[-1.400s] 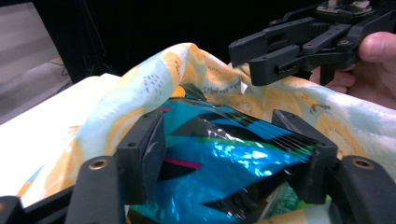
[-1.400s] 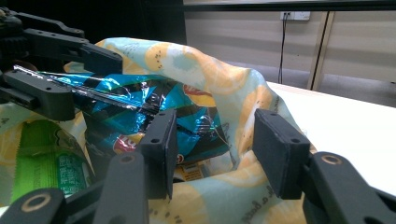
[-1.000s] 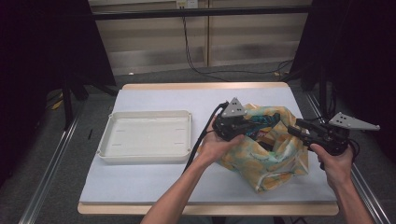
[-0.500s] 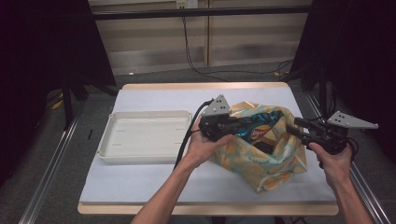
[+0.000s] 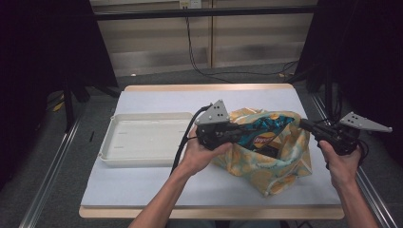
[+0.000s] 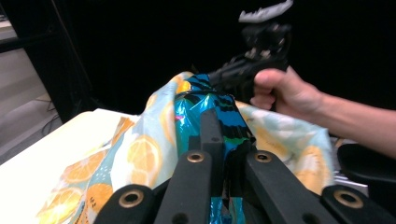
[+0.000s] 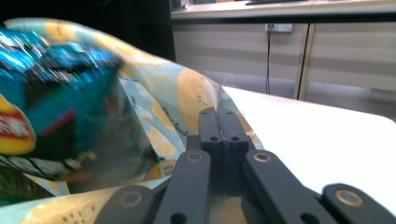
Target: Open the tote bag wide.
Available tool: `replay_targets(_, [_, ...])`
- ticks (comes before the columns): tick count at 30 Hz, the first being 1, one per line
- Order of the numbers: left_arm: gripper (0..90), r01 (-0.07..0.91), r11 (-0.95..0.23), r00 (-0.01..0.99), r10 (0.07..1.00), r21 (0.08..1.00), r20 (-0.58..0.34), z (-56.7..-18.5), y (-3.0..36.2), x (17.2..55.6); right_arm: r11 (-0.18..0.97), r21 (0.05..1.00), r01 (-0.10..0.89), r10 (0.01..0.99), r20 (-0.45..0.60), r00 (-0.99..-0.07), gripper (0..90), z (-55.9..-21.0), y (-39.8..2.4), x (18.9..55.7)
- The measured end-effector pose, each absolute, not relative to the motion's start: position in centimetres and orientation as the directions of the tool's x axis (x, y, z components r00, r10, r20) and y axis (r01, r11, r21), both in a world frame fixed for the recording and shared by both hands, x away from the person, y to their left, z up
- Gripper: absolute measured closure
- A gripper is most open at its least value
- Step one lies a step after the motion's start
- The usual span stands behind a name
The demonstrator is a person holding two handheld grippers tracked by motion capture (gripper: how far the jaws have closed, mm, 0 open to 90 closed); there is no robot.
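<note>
Our left gripper point(image 6: 212, 140) stays clamped on the blue snack packet point(image 5: 259, 133), now lifted half out of the orange-print bag point(image 5: 266, 166). Our right gripper point(image 7: 224, 135) has just pinched shut on the bag's rim, steadying it so the packet can come clear toward the tray point(image 5: 142, 140).

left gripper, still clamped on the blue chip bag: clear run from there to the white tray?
Probably yes. The left gripper is shut on the chip bag above the fabric bag's mouth, and the tray lies open beside it. Only the bag's rim might snag.
</note>
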State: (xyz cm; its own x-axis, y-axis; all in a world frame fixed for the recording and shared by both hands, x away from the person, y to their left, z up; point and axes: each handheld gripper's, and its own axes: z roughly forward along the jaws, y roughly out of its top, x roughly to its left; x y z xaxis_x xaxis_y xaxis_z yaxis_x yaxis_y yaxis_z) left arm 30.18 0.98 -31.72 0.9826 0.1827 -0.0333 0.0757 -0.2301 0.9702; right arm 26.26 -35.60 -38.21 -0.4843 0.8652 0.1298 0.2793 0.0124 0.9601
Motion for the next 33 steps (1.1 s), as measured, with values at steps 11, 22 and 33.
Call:
replay_targets(11, [90.0, 0.089, -0.170, 0.978, 0.203, 0.981, -0.054, -30.0, 0.8, 31.4, 0.069, 0.950, 0.305, 0.834, 0.113, -0.540, 90.0, -38.9, -34.2, 26.4])
replay_targets(22, [90.0, 0.101, -0.156, 0.976, 0.208, 0.983, -0.068, -29.1, 0.4, 31.9, 0.079, 0.948, 0.309, 0.829, 0.110, -0.548, 72.8, -38.9, -34.0, 26.4])
replay_targets(33, [90.0, 0.101, -0.141, 0.975, 0.212, 0.985, -0.069, -27.7, 0.9, 32.3, 0.066, 0.964, 0.258, 0.811, 0.098, -0.577, 47.1, -37.4, -33.5, 25.2])
